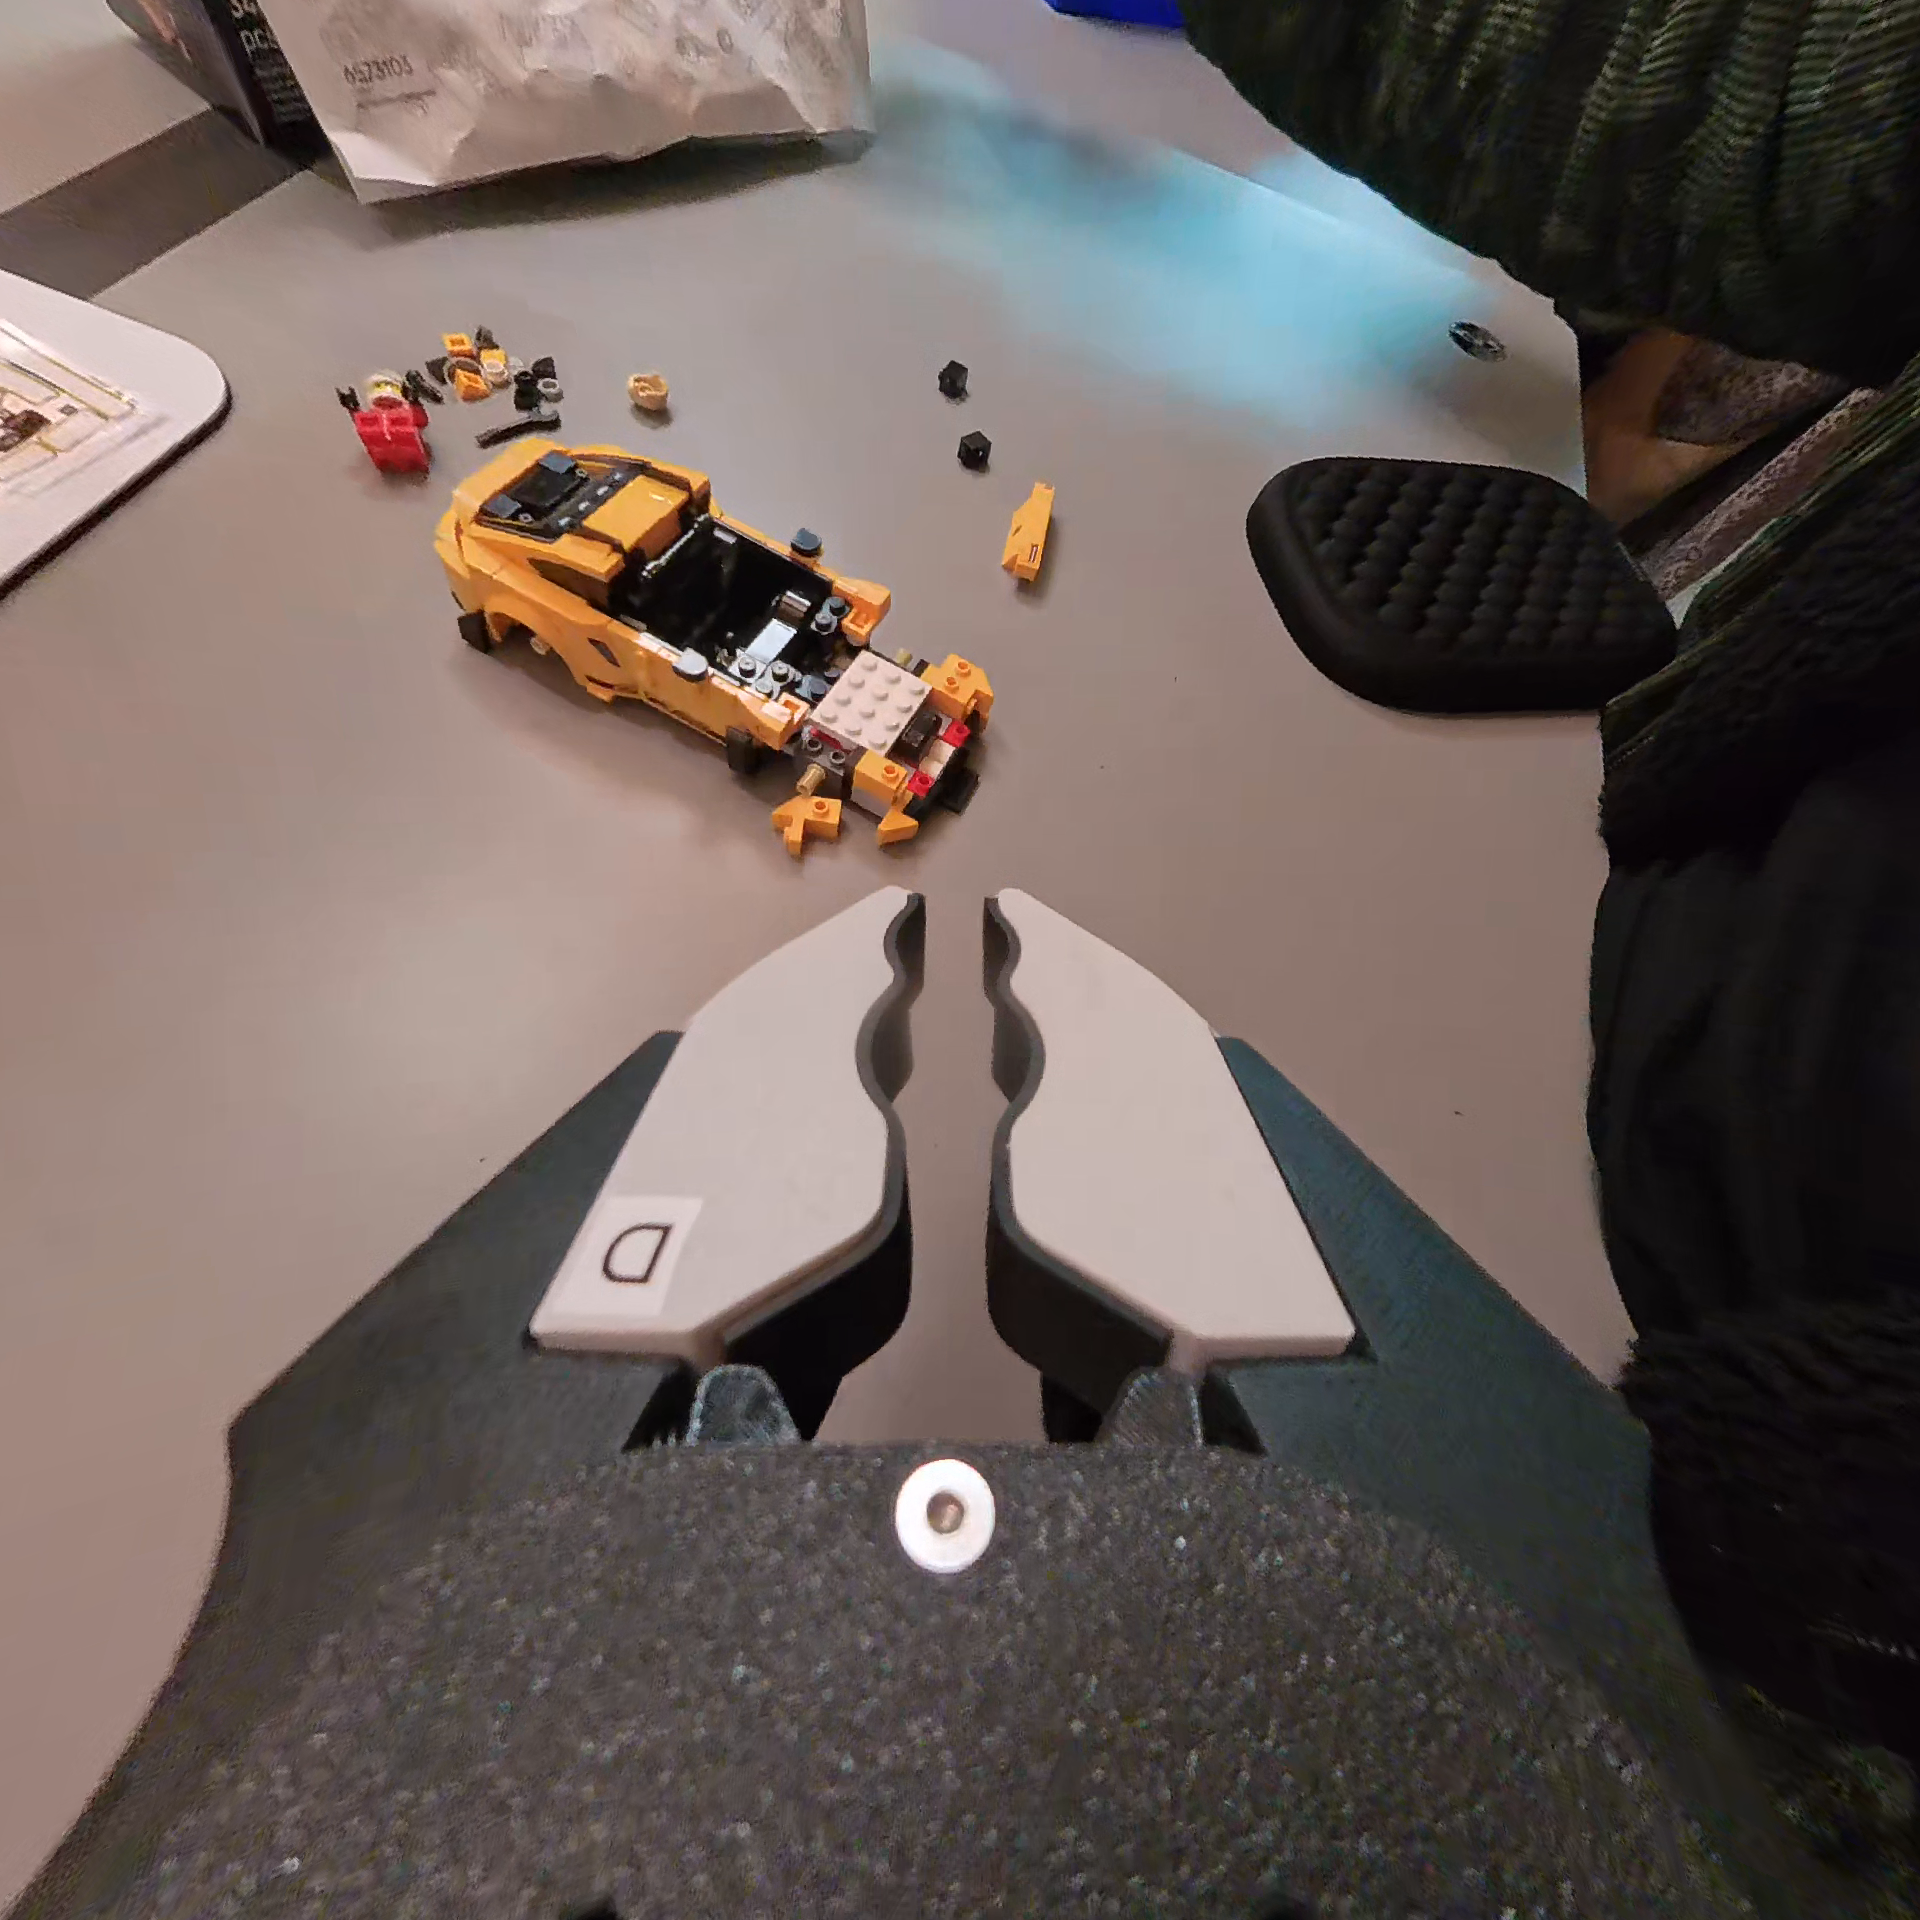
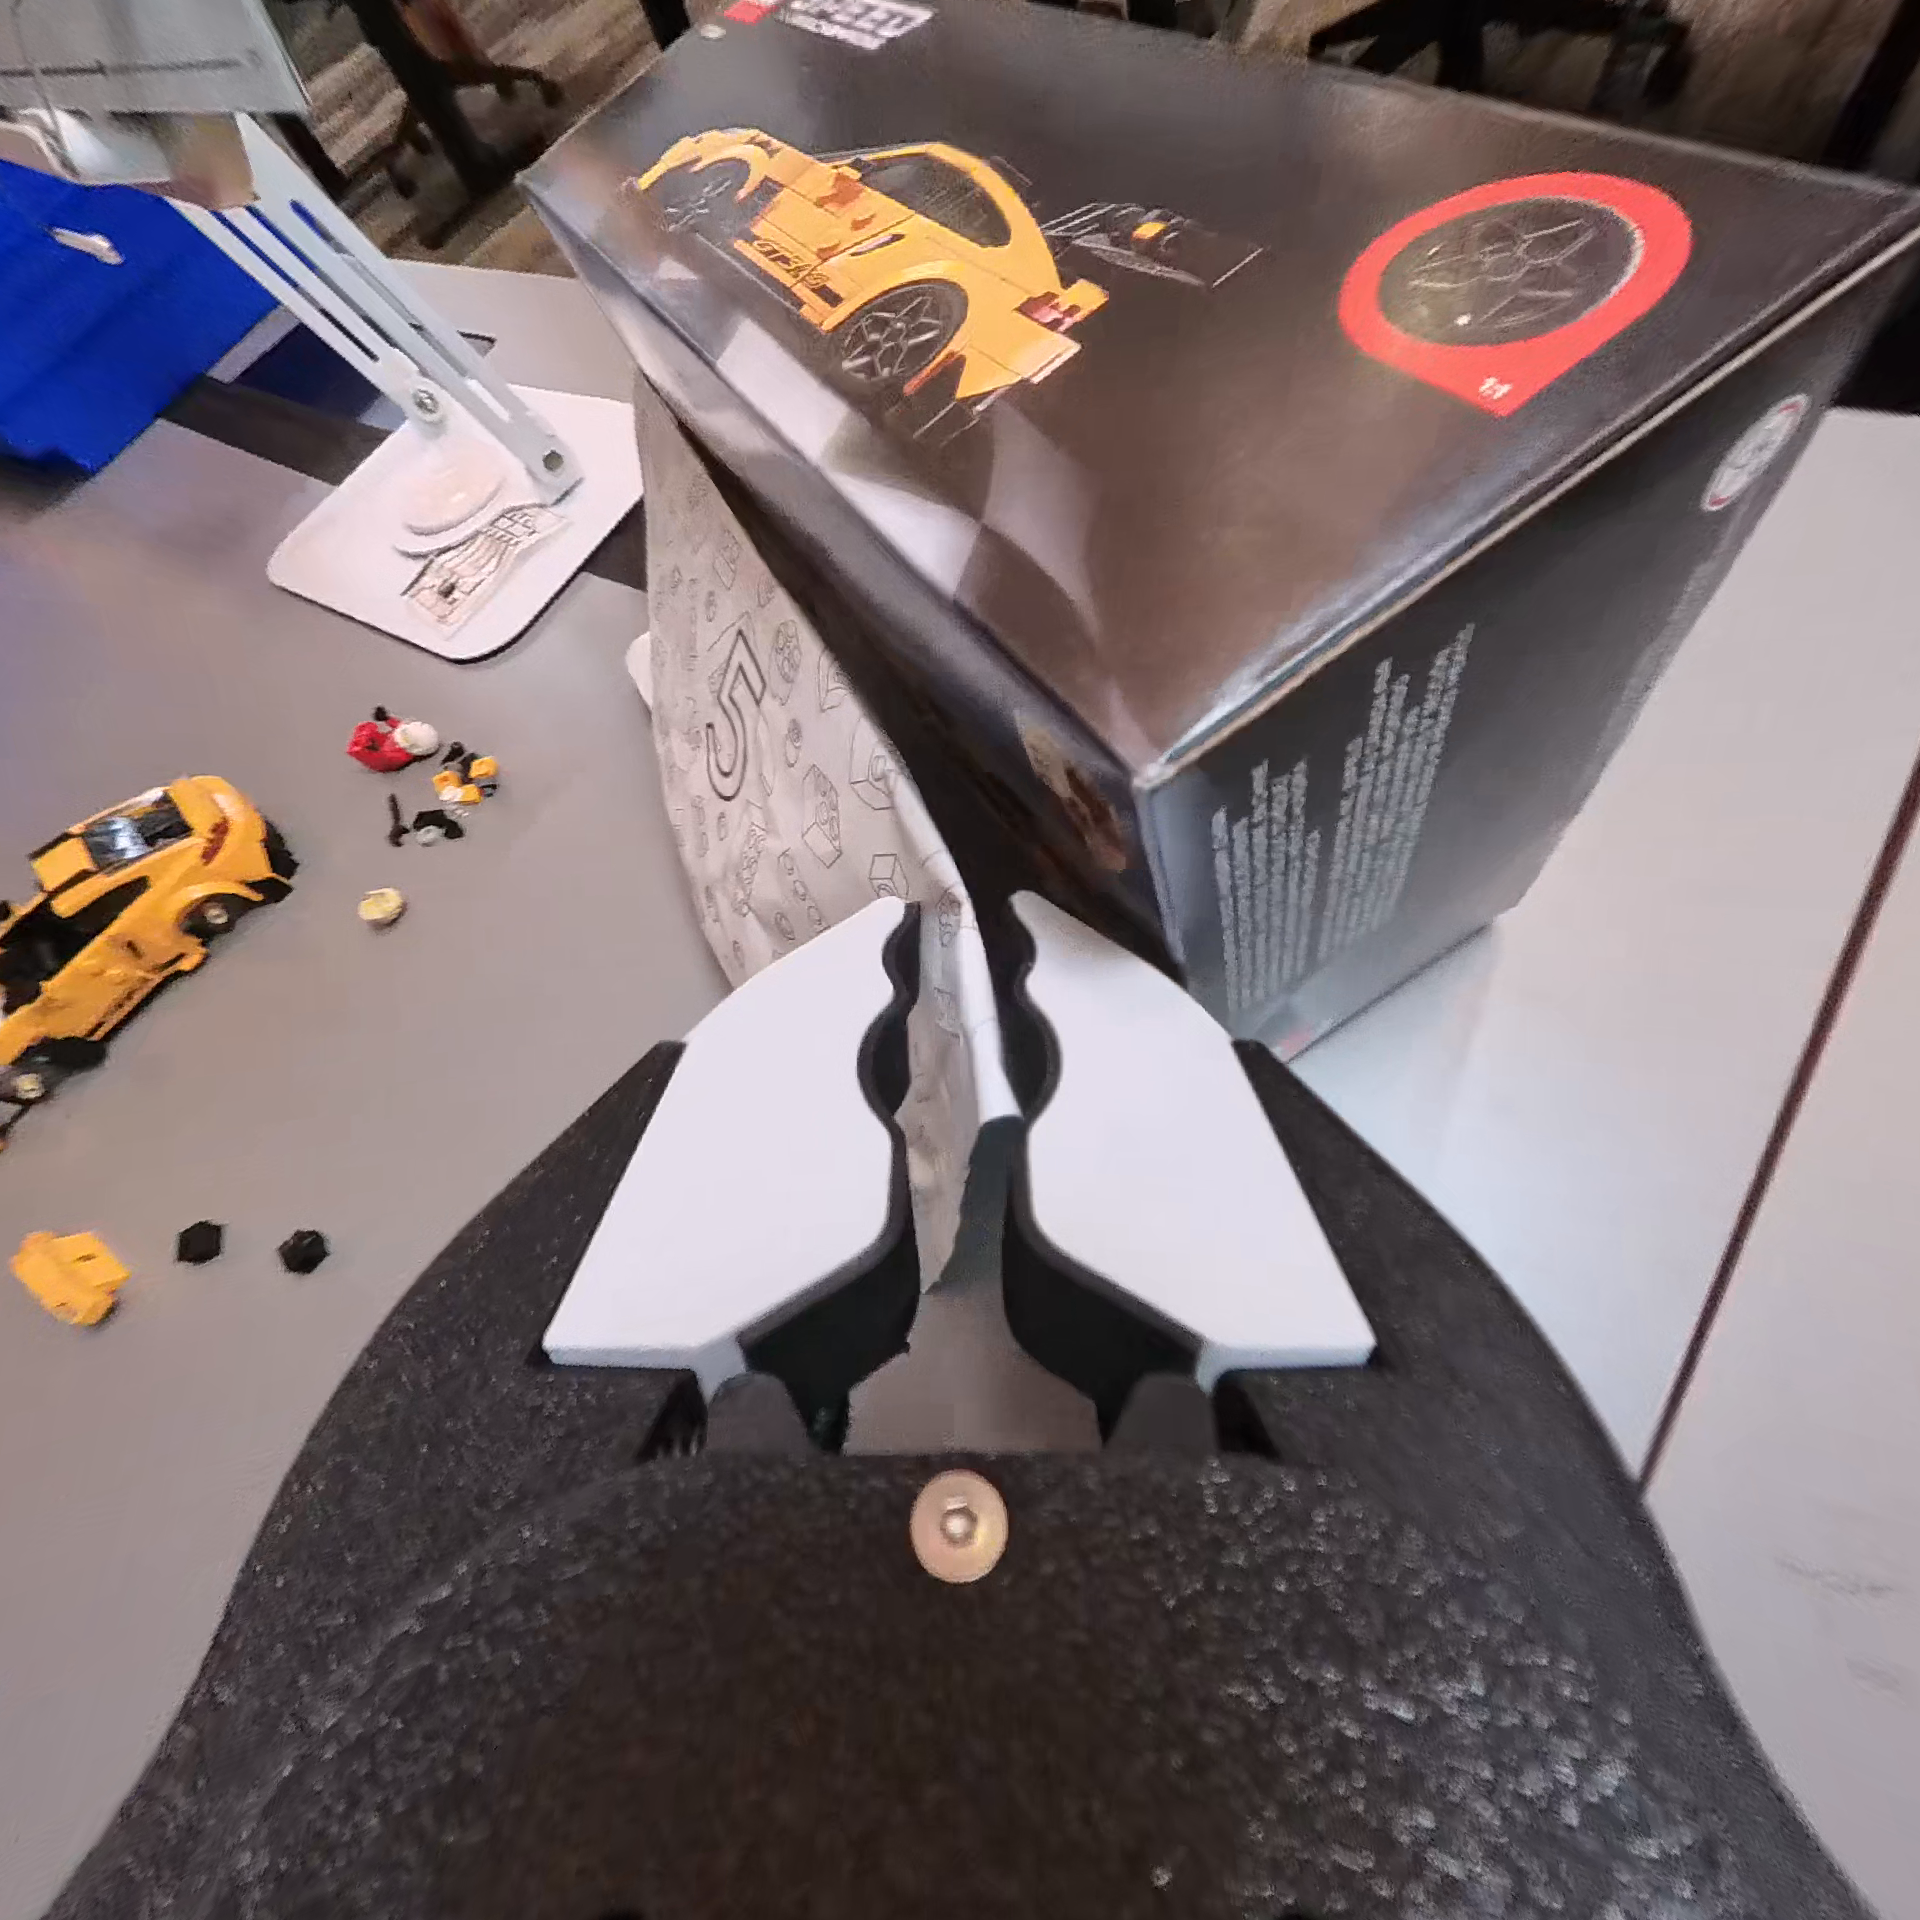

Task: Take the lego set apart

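My left hand-held gripper (image 1: 953, 904) hangs slightly apart, empty, just short of the lego car (image 1: 707, 634): light, rigid, brittle; I'd pinch its grey plate (image 1: 871, 704). The right hand-held gripper (image 2: 961, 914) is parted too.

Left wrist view: mounted behind the left tool (image 1: 953, 909), looking forward and steeply down along both fingers onto the grey desk (image 1: 260, 935); yellow lego car (image 1: 665, 613) mid-distance ahead, slightly left of centre. Right wrist view: mounted behind the right tool (image 2: 961, 920), tilted less steeply, facing a black box (image 2: 1195, 436) very near ahead, patterned paper bag (image 2: 769, 748) just beyond the fingertips. Shared by both: the car (image 2: 114, 925), at the left edge in the right view; the small pile of loose parts (image 1: 457, 390) (image 2: 426, 769); two black pieces (image 1: 964, 416) (image 2: 249, 1247); the white stand base (image 1: 94, 416) (image 2: 457, 540).
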`<state>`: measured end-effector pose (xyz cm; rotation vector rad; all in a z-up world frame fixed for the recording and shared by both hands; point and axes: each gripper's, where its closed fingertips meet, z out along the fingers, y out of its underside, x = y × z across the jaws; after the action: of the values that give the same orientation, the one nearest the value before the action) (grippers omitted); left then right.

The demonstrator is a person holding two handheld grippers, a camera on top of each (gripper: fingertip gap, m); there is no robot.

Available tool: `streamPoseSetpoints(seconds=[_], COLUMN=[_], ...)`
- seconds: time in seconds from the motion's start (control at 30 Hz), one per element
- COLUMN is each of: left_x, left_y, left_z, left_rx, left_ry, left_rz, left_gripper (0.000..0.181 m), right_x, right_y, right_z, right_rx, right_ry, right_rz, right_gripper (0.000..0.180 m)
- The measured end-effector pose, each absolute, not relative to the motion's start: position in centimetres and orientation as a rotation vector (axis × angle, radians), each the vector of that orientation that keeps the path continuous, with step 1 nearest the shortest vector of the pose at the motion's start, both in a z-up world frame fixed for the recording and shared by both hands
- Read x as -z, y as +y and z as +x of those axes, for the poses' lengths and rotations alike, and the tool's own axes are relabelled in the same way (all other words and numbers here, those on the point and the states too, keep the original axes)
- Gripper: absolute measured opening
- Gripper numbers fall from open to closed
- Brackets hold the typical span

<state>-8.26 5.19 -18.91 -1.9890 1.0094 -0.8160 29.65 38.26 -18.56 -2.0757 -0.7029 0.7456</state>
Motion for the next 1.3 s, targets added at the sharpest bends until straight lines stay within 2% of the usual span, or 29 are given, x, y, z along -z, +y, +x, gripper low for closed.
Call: streamPoseSetpoints(seconds=[0.33, 0.53, 0.8, 0.93, 1.13, 1.3], left_x=[18.3, 16.0, 13.3, 13.4, 12.8, 12.8], left_y=[5.3, 6.2, 7.8, 8.4, 8.8, 9.1], left_z=[-8.2, -9.0, -10.6, -11.6, -12.8, -13.8], left_rx=[0.844, 0.777, 0.585, 0.523, 0.447, 0.444], left_ry=[0.967, 0.872, 0.718, 0.629, 0.552, 0.463], left_rz=[-1.922, -1.797, -1.629, -1.6, -1.549, -1.579], left_gripper=[0.007, 0.0, 0.0, 0.0, 0.0, 0.0], right_x=[17.1, 11.9, 4.1, 4.4, 6.6, 10.4], right_y=[37.2, 33.8, 22.4, 18.3, 15.3, 15.9], right_z=[32.3, 32.2, 22.7, 17.9, 12.3, 9.9], right_rx=[-0.569, -0.472, -0.434, -0.538, -0.592, -0.584], right_ry=[-0.709, -0.647, -0.76, -0.737, -0.629, -0.625], right_rz=[-2.034, -1.822, -1.445, -1.404, -1.363, -1.385], right_gripper=[0.033, 0.034, 0.022, 0.0, 0.0, 0.0])
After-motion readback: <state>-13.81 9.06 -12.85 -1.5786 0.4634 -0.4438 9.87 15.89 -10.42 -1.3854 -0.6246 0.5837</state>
